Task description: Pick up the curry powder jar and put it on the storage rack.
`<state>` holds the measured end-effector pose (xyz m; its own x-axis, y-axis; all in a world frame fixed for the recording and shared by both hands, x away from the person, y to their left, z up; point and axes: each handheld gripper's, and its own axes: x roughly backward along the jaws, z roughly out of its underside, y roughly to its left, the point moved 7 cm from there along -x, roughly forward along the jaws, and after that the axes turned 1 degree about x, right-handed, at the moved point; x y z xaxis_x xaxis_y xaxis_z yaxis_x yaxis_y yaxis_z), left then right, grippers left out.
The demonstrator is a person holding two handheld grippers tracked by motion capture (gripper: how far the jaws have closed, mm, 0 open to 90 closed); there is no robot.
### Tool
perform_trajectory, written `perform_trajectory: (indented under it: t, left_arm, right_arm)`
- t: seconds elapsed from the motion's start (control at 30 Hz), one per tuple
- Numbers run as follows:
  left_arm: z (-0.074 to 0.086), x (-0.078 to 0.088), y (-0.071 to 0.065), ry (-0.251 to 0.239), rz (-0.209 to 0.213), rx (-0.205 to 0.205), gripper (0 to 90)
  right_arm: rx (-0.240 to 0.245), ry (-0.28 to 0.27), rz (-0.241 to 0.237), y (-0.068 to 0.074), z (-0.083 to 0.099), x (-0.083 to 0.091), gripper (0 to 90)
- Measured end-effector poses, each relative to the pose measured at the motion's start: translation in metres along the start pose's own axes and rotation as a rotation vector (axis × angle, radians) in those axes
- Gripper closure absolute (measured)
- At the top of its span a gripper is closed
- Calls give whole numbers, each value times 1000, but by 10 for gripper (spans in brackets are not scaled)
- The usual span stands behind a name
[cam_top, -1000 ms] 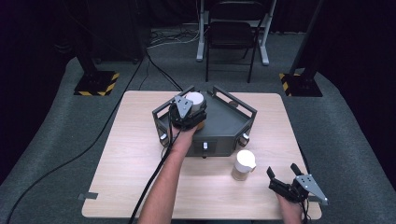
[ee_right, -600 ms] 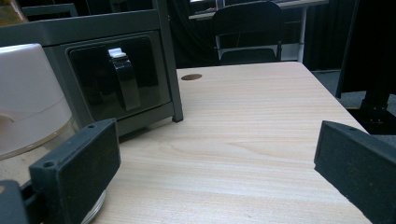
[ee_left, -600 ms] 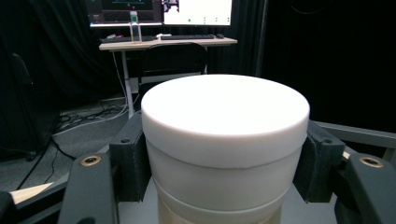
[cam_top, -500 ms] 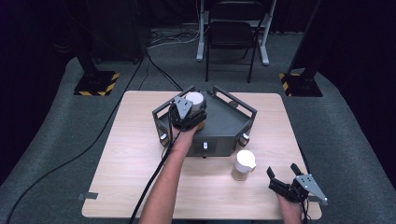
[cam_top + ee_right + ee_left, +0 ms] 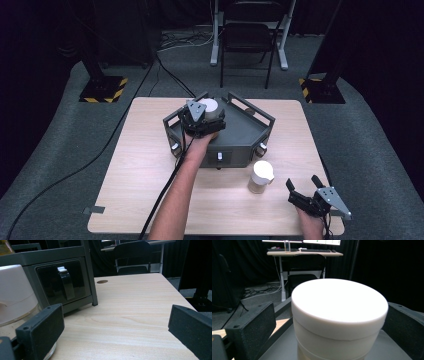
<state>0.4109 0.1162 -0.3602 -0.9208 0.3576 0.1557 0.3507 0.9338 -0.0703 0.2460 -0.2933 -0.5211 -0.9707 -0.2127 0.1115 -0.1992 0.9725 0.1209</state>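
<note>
A white round container (image 5: pixel 210 105) stands on the flat top of a grey angular machine (image 5: pixel 245 142) at the table's middle. My left gripper (image 5: pixel 206 114) reaches over the machine's left side. Its jaws have just been opening and now stand on either side of the container (image 5: pixel 339 315), with the left pad (image 5: pixel 252 325) clear of its wall. A second white-topped jar (image 5: pixel 261 175) stands on the table in front of the machine. My right gripper (image 5: pixel 305 192) rests open near the front right corner, nothing between its jaws (image 5: pixel 115 332); that jar (image 5: pixel 15 292) is at its left.
The machine has raised rails (image 5: pixel 255 107) along its edges and a front panel with a metal latch (image 5: pixel 65 282). A cable (image 5: pixel 165 190) trails from the left gripper along the forearm. Bare wooden table (image 5: pixel 140 165) lies left and front. A chair (image 5: pixel 247 40) stands beyond the table.
</note>
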Motion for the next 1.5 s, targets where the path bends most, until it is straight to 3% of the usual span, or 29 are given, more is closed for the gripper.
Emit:
perform_trajectory:
  t: [0.7, 1.5]
  left_arm:
    - [-4, 8, 3, 2, 11, 10, 6]
    - [6, 42, 9, -81, 77, -12, 22]
  right_arm:
    - [6, 2, 0, 0, 0, 0, 0]
    - [19, 7, -7, 1, -1, -1, 0]
